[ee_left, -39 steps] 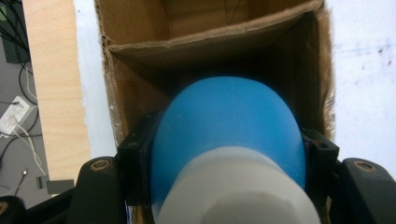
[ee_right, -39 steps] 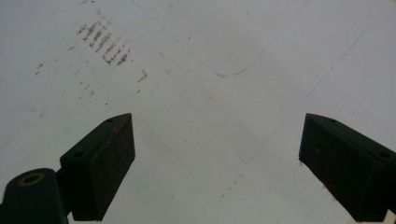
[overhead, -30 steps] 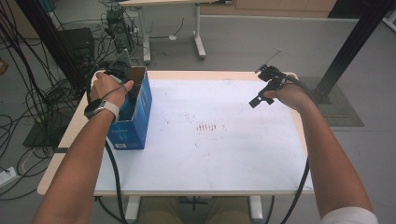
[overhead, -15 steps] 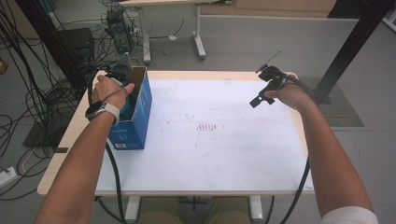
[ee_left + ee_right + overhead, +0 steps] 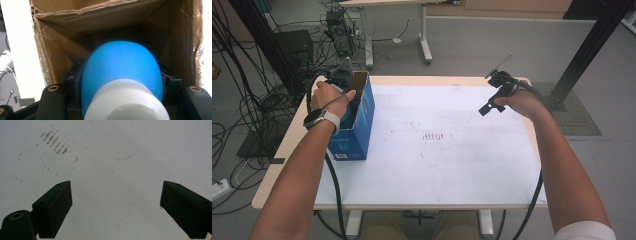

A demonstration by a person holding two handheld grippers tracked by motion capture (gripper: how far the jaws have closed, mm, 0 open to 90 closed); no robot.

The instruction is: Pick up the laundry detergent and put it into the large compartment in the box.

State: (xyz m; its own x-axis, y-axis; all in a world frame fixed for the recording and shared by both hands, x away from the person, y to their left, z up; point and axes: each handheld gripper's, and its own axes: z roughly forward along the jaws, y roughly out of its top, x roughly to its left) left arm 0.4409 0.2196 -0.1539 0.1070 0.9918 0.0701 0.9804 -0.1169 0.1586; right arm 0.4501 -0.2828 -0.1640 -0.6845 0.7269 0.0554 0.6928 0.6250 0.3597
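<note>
**Blue bottle held inside the cardboard box**

High view: the left gripper point(image 5: 343, 87) reaches into the open top of a blue cardboard box point(image 5: 357, 131) standing near the table's point(image 5: 437, 185) nine o'clock edge. The person's left hand point(image 5: 328, 97), with a wristwatch point(image 5: 319, 119) on the wrist, covers most of the gripper. Over at about two o'clock on the white tabletop, the right gripper point(image 5: 490, 104) hovers above the surface, well apart from the box. Faint brown marks point(image 5: 434, 136) sit near the table's middle.

Left gripper view: the jaws are clenched on a blue bottle with a white cap point(image 5: 122, 72), one jaw at each flank of its rounded body. The bottle lies inside the box, with brown cardboard walls around it at nine, twelve and three o'clock.

Right gripper view: the right gripper point(image 5: 116, 202) is released, its two black jaws standing wide apart with nothing between them. Below lies bare white tabletop, with the brown marks point(image 5: 56, 143) at about eleven o'clock.
</note>
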